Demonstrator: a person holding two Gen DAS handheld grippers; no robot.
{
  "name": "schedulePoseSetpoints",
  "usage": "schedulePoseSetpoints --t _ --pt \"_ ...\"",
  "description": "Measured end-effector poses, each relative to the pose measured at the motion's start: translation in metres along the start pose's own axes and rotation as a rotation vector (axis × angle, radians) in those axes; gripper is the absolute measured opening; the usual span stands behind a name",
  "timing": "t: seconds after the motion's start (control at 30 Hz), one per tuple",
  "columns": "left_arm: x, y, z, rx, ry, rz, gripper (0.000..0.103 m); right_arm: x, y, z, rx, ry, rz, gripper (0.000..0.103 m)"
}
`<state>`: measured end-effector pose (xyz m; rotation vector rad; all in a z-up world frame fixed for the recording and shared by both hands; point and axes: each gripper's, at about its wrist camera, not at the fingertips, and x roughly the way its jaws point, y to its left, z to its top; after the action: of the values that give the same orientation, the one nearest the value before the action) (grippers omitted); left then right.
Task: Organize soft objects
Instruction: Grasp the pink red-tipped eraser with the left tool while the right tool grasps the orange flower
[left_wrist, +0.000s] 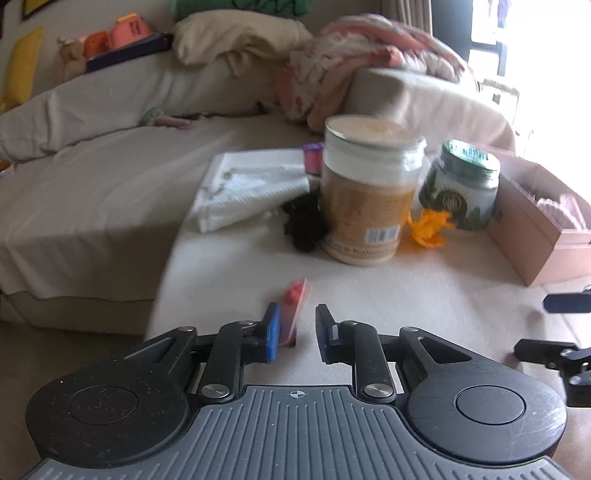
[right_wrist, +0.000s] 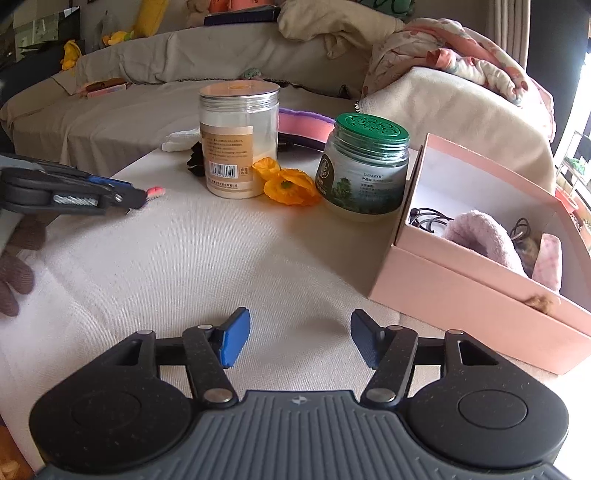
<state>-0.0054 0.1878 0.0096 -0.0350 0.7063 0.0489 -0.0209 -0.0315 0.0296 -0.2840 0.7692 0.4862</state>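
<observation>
A small pink-red hair clip (left_wrist: 293, 308) stands between the jaws of my left gripper (left_wrist: 295, 330), leaning on the left pad; the jaws are apart, not clamped. In the right wrist view the clip (right_wrist: 154, 191) pokes out at the left gripper's tip (right_wrist: 138, 197). My right gripper (right_wrist: 300, 341) is open and empty above the cloth-covered table (right_wrist: 207, 258). An orange fabric flower (right_wrist: 286, 182), a black scrunchie (left_wrist: 304, 221) and a white folded cloth (left_wrist: 247, 184) lie around the jars. The open pink box (right_wrist: 465, 291) holds a pink fluffy item (right_wrist: 484, 236) and hair ties.
A tall clear jar with tan label (right_wrist: 238, 140) and a green-lidded jar (right_wrist: 364, 170) stand mid-table. A pink-purple sponge-like item (right_wrist: 303, 123) lies behind them. The sofa (left_wrist: 92, 177) with blankets and toys runs behind. The table's left edge (left_wrist: 166, 266) drops off.
</observation>
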Motion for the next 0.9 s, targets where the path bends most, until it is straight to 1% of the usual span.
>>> schedulePoseSetpoints --t 0.07,0.17,0.23,0.37,0.4,0.53,0.6,0.67,0.73,0.77,0.83,0.9 --pt "0.003 -0.005 0.000 0.019 -0.001 0.002 0.034 -0.001 -0.001 -0.002 0.006 -0.005 0.000 0.064" --pt "0.006 -0.009 0.001 0.032 0.008 -0.005 0.039 0.000 -0.002 -0.002 0.017 -0.010 -0.001 0.066" --pt "0.007 -0.007 0.002 0.020 0.008 -0.019 0.039 0.001 -0.001 -0.002 0.018 -0.012 0.004 0.066" --pt "0.011 0.008 0.006 -0.058 0.026 -0.071 0.037 0.001 0.001 -0.001 0.005 -0.017 0.004 0.066" --pt "0.012 0.011 0.007 -0.063 0.023 -0.083 0.036 0.001 0.002 -0.001 -0.003 -0.019 0.003 0.066" --pt "0.016 0.013 0.011 -0.051 0.030 -0.079 0.034 0.003 0.008 0.003 -0.044 -0.023 -0.002 0.066" --pt "0.016 0.013 0.012 -0.037 0.038 -0.084 0.033 0.002 0.013 0.010 -0.086 -0.044 -0.005 0.064" --pt "0.015 0.013 0.011 -0.036 0.043 -0.088 0.033 -0.001 0.020 0.019 -0.149 -0.113 -0.035 0.063" --pt "0.014 0.015 0.009 -0.058 0.042 -0.091 0.032 0.000 0.031 0.029 -0.248 -0.192 -0.087 0.063" --pt "0.013 0.015 0.008 -0.063 0.038 -0.091 0.032 0.004 0.036 0.035 -0.298 -0.212 -0.107 0.062" --pt "0.013 0.016 0.006 -0.069 0.027 -0.094 0.032 0.019 0.044 0.047 -0.361 -0.213 -0.125 0.058" --pt "0.011 0.017 0.004 -0.066 0.017 -0.101 0.032 0.038 0.048 0.058 -0.388 -0.176 -0.119 0.051"
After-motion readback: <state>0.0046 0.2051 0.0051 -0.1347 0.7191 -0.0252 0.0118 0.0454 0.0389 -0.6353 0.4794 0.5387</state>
